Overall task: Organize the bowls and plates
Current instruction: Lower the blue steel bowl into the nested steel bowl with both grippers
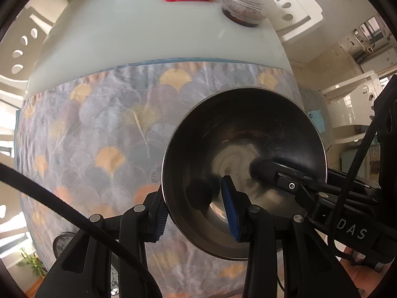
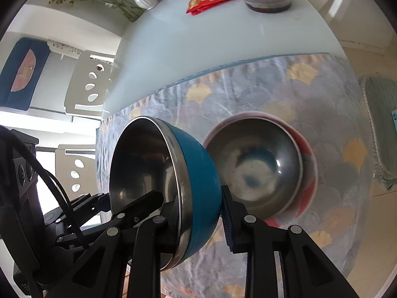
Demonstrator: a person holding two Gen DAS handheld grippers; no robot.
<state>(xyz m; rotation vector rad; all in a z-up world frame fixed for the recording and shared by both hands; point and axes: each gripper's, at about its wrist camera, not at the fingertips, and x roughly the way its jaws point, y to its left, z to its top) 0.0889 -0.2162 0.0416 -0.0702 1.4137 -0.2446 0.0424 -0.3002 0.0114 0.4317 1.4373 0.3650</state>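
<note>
A tilted bowl (image 2: 198, 181) sits left of nested bowls (image 2: 258, 168) (on the cloth (image 2: 322, 94)).

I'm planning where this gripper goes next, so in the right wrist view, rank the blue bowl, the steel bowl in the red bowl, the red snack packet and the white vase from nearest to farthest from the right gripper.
1. Blue bowl: its rim sits between the right gripper jaws.
2. Steel bowl: just ahead on the cloth, nested in the red bowl.
3. Red snack packet: far side of the table.
4. White vase: far left corner, about as far as the packet; too close to call.
</note>
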